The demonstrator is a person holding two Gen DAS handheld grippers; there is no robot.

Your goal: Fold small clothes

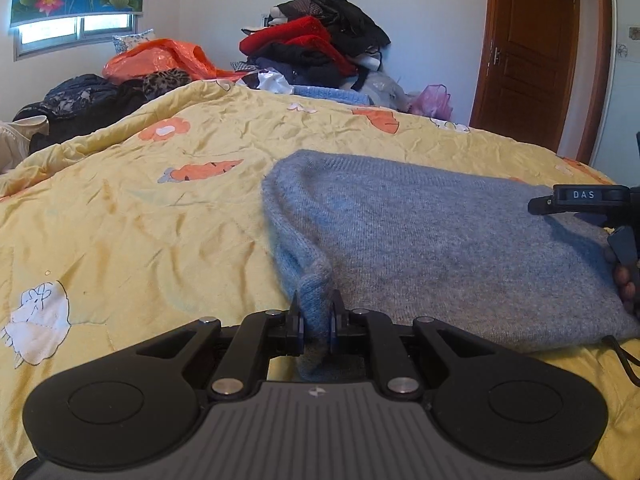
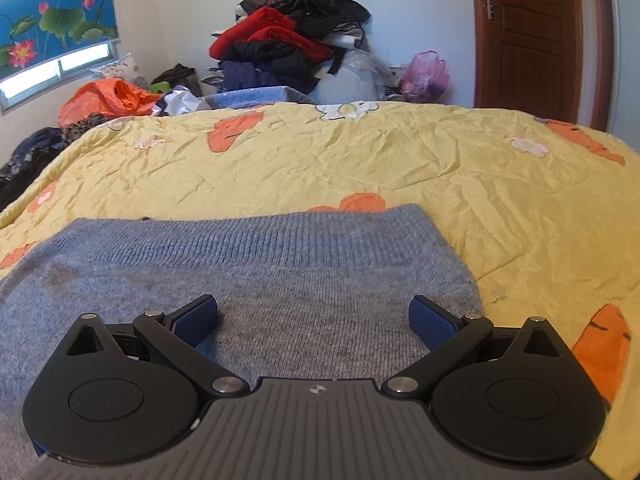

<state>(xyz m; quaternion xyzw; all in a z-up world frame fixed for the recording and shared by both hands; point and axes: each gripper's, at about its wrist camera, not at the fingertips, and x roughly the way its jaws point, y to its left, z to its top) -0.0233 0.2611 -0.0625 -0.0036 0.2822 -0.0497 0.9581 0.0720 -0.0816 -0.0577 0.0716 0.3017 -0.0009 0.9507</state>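
A grey-blue knitted sweater (image 1: 440, 240) lies on the yellow bedspread (image 1: 140, 208). My left gripper (image 1: 316, 312) is shut on a bunched end of the sweater at its near left corner, with the knit pinched between the two pads. In the right wrist view the sweater (image 2: 260, 280) spreads under my right gripper (image 2: 314, 320), which stands open above the flat knit; its ribbed hem runs across just beyond the fingers. The right gripper (image 1: 580, 200) also shows at the right edge of the left wrist view, with a hand behind it.
A tall pile of red and black clothes (image 1: 316, 44) sits past the far edge of the bed, with an orange plastic bag (image 1: 160, 60) and dark clothes (image 1: 80, 100) to the left. A pink bag (image 2: 424, 76) and a wooden door (image 2: 532, 40) stand at the right.
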